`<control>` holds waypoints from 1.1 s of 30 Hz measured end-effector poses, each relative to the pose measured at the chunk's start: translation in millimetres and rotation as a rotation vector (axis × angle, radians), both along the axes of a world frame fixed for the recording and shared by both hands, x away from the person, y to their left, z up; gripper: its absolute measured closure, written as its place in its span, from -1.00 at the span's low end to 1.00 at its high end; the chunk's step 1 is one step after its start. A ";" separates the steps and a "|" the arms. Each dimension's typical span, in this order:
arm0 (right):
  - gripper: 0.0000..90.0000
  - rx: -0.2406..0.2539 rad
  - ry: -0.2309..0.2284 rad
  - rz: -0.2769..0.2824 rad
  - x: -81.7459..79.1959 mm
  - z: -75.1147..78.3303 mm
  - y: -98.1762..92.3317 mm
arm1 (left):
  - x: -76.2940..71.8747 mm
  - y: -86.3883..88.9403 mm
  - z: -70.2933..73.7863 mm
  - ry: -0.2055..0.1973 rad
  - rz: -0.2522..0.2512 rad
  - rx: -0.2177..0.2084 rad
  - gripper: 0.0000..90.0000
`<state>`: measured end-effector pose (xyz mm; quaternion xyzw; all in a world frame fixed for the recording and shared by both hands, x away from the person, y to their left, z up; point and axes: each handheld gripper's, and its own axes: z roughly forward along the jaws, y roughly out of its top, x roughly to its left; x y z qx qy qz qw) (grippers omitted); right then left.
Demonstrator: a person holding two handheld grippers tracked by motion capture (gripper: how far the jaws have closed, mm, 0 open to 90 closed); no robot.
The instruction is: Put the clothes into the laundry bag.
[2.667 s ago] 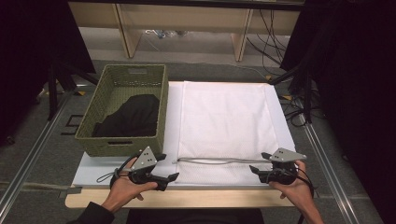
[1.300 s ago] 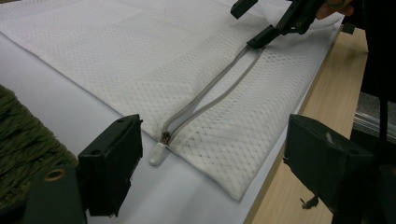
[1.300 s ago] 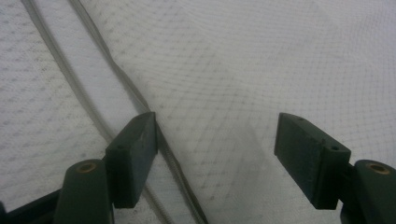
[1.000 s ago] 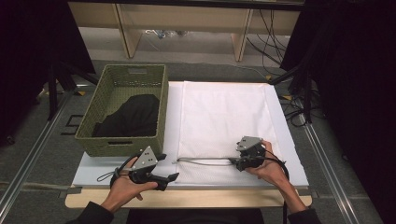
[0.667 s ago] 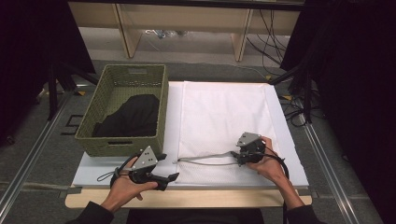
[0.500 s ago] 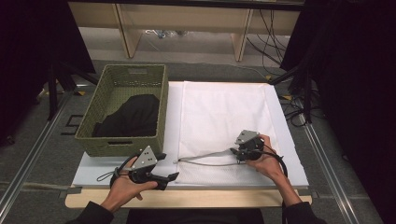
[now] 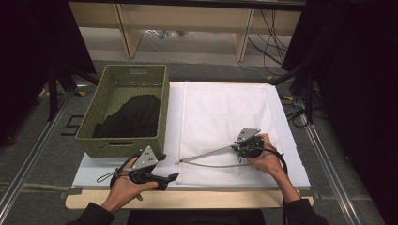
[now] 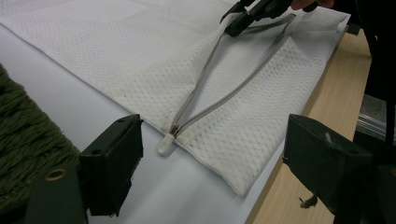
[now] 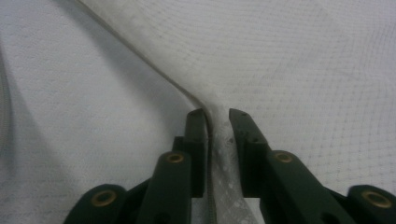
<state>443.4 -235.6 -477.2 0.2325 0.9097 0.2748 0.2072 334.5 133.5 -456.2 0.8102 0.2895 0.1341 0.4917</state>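
At nine o'clock on the surface [image 7: 94, 173] stands a green wicker basket [image 7: 126, 112] with a dark cloth [image 7: 133, 115] in it. At seven o'clock the left tongs [image 7: 171, 178] rest with jaws wide apart, holding nothing. The white mesh bag [image 7: 225, 112] lies at the centre, its grey zipper [image 7: 206, 153] parted. At four o'clock the right tongs [image 9: 217, 116] have just been closing and pinch the bag's upper zipper edge.
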 end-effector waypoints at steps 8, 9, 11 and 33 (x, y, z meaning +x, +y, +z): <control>0.98 -0.027 -0.029 0.028 -0.7 5.6 0.8 | 1.6 2.0 3.1 0.010 0.015 -0.029 -0.56; 0.98 -0.027 -0.040 0.035 -0.2 7.3 0.8 | 0.9 2.3 4.6 0.007 0.026 -0.029 -0.56; 0.99 -0.011 -0.051 0.044 -0.1 8.3 1.3 | 0.6 2.2 7.1 0.009 0.031 -0.044 -0.56; 1.00 0.001 -0.080 0.081 11.5 39.5 2.9 | 28.8 21.5 59.9 0.004 0.149 -0.053 -0.57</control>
